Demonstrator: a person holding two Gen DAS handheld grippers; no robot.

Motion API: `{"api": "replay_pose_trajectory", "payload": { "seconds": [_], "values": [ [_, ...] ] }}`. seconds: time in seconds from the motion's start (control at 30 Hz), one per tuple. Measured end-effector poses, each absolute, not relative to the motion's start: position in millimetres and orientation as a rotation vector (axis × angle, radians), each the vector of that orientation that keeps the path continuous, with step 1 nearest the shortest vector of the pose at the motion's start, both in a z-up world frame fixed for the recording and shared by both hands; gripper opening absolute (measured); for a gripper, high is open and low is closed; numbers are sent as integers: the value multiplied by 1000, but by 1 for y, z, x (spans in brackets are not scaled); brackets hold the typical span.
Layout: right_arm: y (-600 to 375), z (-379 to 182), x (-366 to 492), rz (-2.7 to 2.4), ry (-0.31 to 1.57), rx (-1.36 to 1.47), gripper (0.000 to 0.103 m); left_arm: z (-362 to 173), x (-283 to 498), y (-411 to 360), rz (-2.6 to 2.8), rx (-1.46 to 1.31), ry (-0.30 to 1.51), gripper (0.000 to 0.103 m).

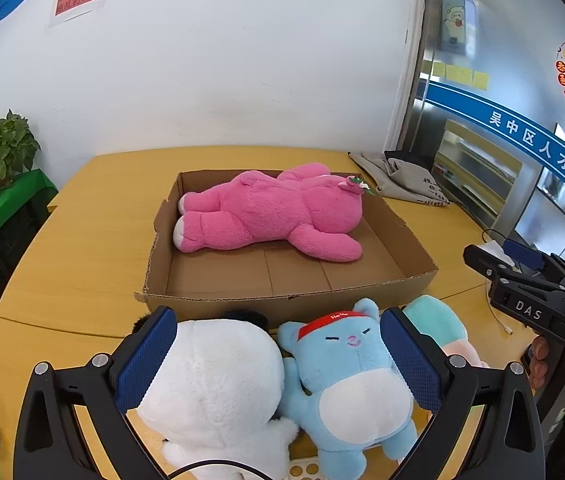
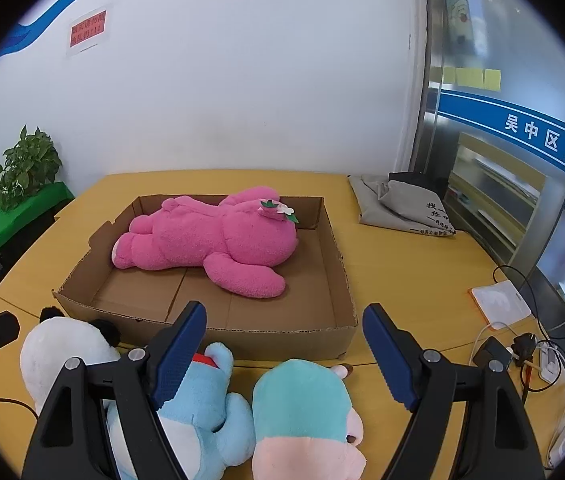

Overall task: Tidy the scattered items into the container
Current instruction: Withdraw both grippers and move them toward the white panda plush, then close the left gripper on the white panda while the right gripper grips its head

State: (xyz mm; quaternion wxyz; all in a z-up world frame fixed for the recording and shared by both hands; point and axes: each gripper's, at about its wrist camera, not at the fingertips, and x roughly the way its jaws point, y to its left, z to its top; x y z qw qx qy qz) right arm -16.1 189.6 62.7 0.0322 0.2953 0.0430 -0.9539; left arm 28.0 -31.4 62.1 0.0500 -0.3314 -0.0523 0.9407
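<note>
Your left gripper (image 1: 278, 354) hangs wide open, gripping nothing, over the white toy (image 1: 218, 392) and blue toy (image 1: 346, 384); your right gripper (image 2: 284, 356) gapes empty above the teal-and-pink toy (image 2: 302, 412). Three toys wait at the tabletop's (image 2: 410, 268) near edge; one pink toy (image 2: 210, 240) lies inside the cardboard box (image 2: 282, 340).

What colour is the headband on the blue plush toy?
Red, on the blue plush toy; the headband shows best in the left wrist view.
</note>
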Motion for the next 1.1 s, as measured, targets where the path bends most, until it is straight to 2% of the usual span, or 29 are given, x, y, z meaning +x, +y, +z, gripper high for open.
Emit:
{"api": "replay_pose_trajectory", "payload": {
  "seconds": [0.57, 0.87, 1.1],
  "values": [
    [149, 44, -7, -2858, 158, 973, 81, 40, 51, -95, 2887, -1109, -261, 103],
    [53, -3, 23, -2466, 192, 1018, 81, -7, 37, -140, 2754, -1276, -403, 103],
    [1, -37, 28, -2289, 195, 1048, 81, -52, 0, -150, 2504, -1386, -587, 103]
  ]
}}
